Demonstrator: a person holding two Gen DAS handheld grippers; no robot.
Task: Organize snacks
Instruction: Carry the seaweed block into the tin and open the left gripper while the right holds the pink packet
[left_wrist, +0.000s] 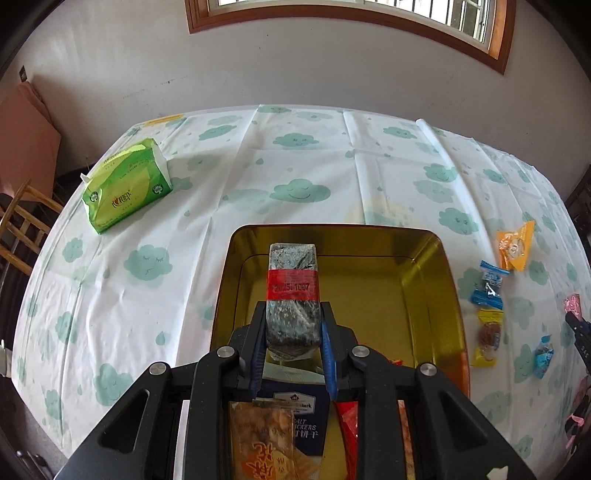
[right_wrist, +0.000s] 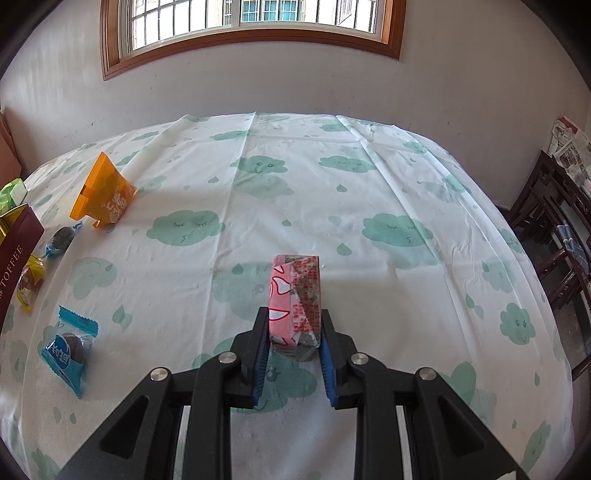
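My left gripper (left_wrist: 293, 317) is shut on a dark snack bar with a red band (left_wrist: 293, 291) and holds it over the open gold tin (left_wrist: 439, 273). The tin holds several packets at its near end, among them a dark blue cracker pack (left_wrist: 299, 417) and an orange-brown packet (left_wrist: 262, 439). My right gripper (right_wrist: 293, 321) is shut on a pink and red wrapped snack bar (right_wrist: 295, 299) above the cloud-print tablecloth (right_wrist: 332, 206). Loose snacks lie left of it: an orange packet (right_wrist: 103, 195), two blue-wrapped cookies (right_wrist: 70, 347) (right_wrist: 61, 238) and a yellow-wrapped one (right_wrist: 29, 282).
A green tissue pack (left_wrist: 127, 184) lies at the table's far left. The tin's dark red side marked TOFFEE (right_wrist: 14, 254) shows at the right view's left edge. Wooden chairs stand off the table's left (left_wrist: 22, 221) and right (right_wrist: 561, 243) sides. A wall with a window is behind.
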